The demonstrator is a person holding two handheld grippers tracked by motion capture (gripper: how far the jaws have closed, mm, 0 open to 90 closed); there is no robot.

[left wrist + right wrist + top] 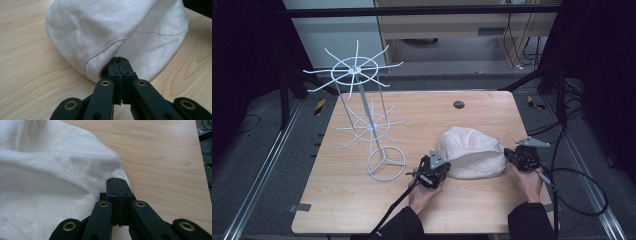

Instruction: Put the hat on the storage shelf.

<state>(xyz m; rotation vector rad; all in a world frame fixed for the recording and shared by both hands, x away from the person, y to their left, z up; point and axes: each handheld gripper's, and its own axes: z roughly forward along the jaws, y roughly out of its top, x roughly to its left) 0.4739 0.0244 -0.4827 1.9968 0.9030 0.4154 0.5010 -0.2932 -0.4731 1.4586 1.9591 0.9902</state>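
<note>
A cream cloth cap lies puffed up on the wooden table, right of centre. My left gripper sits at the cap's left edge. In the left gripper view the gripper has its jaws pressed together, tips against the hem of the cap. My right gripper is at the cap's right edge, and in the right gripper view that gripper is shut too, tips at the rim of the cap. I cannot tell whether either one pinches fabric.
A white wire rack with two tiers of spokes stands on a ring base left of the cap, close to my left hand. A dark round grommet sits near the table's far edge. Cables trail off to the right.
</note>
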